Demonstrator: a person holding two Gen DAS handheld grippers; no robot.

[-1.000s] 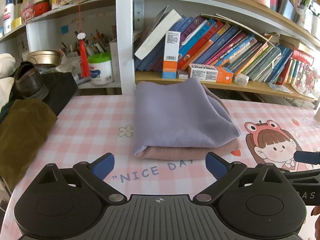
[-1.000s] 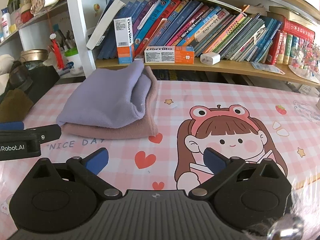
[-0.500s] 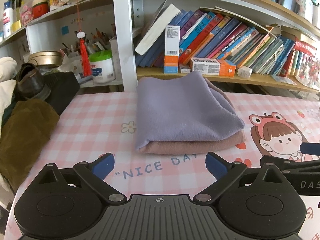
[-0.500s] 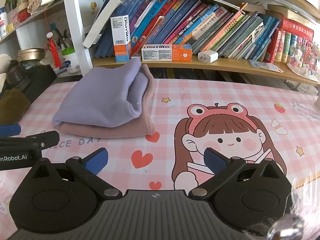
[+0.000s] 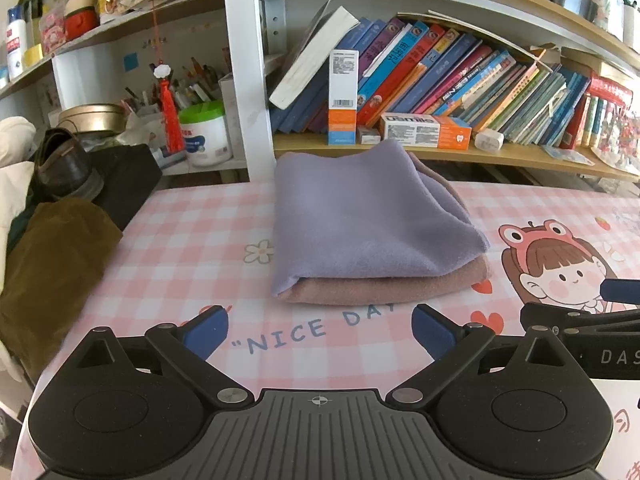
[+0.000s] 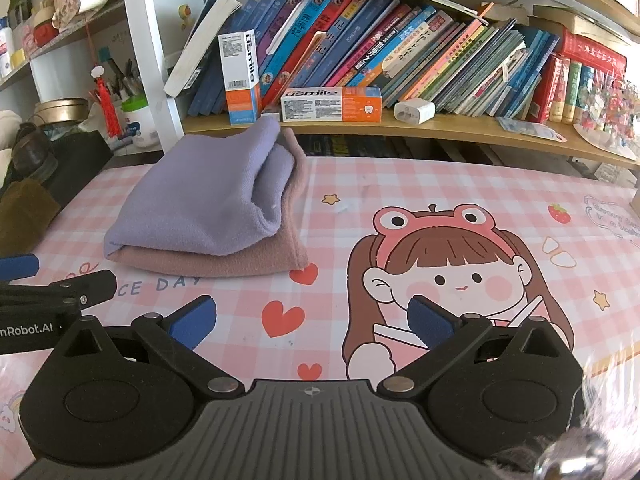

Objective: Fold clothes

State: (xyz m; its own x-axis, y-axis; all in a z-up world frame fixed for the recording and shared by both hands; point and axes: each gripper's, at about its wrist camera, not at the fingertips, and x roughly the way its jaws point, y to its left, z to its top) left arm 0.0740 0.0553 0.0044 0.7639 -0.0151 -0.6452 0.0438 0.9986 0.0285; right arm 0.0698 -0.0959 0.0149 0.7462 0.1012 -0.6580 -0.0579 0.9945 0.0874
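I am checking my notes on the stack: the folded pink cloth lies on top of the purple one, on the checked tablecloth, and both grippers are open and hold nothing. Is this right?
Not quite. The order is reversed: the purple cloth lies on top of the pink cloth, as the left wrist view shows. The rest holds: they lie on the checked tablecloth, and the left gripper and right gripper are open, holding nothing.
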